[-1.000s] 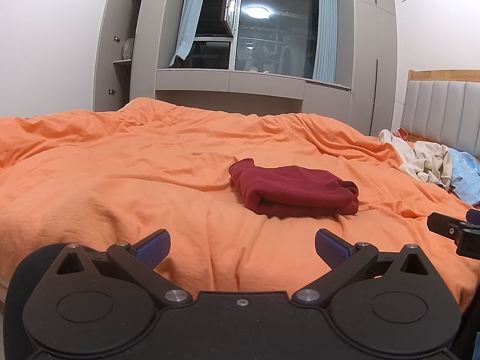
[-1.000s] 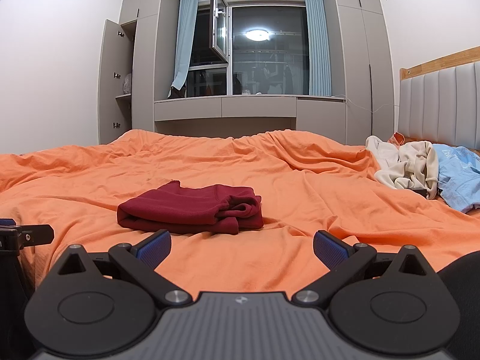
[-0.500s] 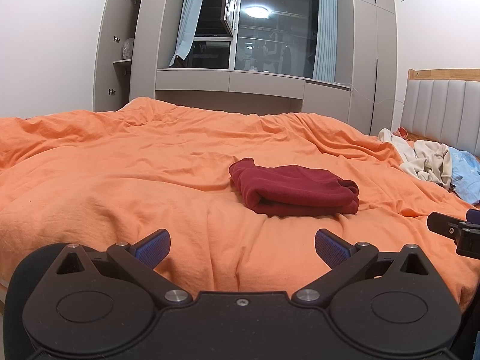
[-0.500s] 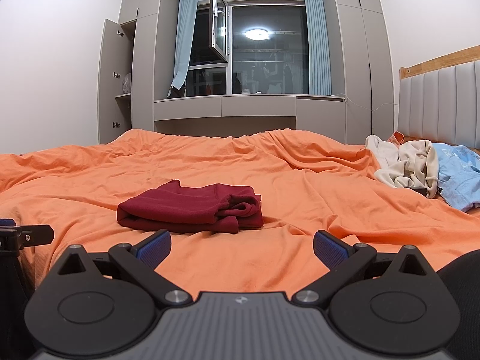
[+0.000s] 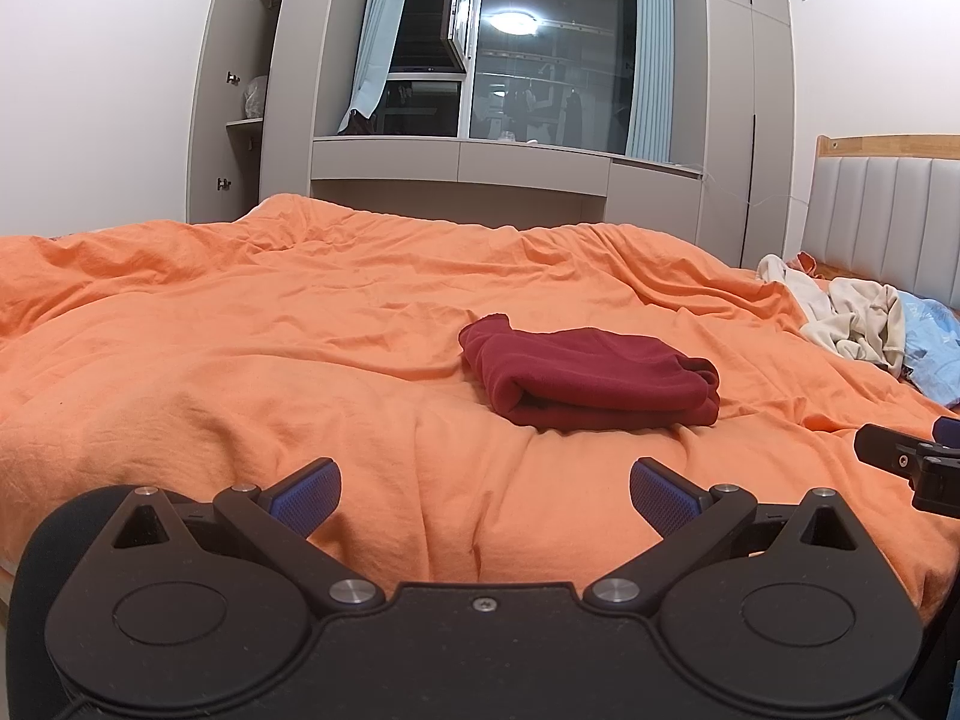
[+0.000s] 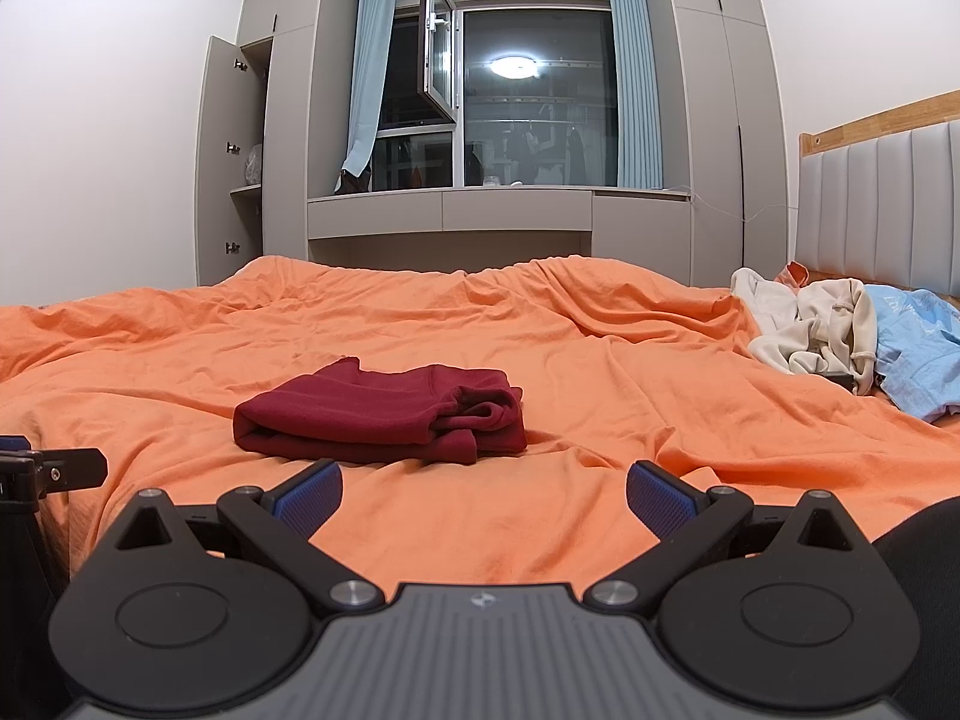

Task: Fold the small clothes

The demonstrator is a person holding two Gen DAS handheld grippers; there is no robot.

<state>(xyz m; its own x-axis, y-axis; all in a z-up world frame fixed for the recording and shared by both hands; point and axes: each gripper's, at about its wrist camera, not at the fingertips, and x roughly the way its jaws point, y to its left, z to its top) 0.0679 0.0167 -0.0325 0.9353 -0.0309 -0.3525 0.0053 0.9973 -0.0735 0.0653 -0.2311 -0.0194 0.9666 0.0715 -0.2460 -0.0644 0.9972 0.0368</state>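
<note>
A dark red garment (image 5: 588, 381) (image 6: 384, 414) lies folded in a compact bundle on the orange bedspread (image 5: 240, 360) (image 6: 600, 372). My left gripper (image 5: 485, 495) is open, hovering short of the bundle near the bed's front edge, nothing between its blue pads. My right gripper (image 6: 483, 495) is open too, empty, with the bundle ahead and to its left. Each gripper's tip shows at the edge of the other view: the right gripper (image 5: 912, 465) and the left gripper (image 6: 48, 471).
A heap of cream clothes (image 6: 810, 330) (image 5: 852, 318) and a light blue garment (image 6: 918, 354) (image 5: 933, 354) lie at the right by the padded headboard (image 6: 882, 204). Grey cabinets and a window (image 6: 528, 102) stand behind the bed.
</note>
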